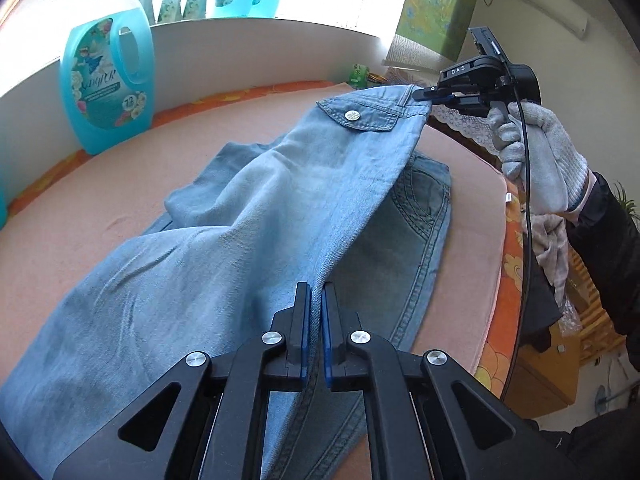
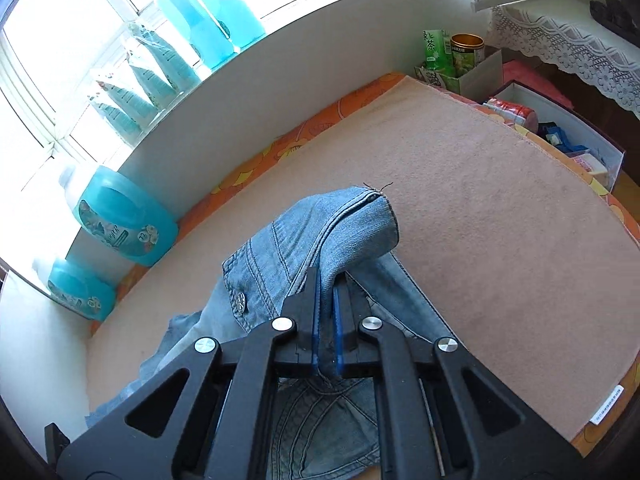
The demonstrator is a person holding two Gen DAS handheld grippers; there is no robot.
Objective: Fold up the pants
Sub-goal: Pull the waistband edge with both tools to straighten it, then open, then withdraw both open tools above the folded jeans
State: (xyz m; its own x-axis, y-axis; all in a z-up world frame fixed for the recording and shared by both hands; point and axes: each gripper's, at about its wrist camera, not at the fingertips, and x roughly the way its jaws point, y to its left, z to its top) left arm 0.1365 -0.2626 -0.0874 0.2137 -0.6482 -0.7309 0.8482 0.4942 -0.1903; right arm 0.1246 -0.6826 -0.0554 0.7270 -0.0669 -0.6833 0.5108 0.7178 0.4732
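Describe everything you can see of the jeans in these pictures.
The jeans are light blue faded denim with stitched seams and a buttoned pocket flap. They lie partly on the pink mat, one side lifted. The left gripper pinches a fold; the right gripper clamps the waistband end.

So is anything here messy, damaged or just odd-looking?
Nothing is spilled or broken. One small flaw: loose threads stick out from the corner of the jeans lifted by the right gripper. The lower layer still lies rumpled on the pink mat, which is normal mid-fold.
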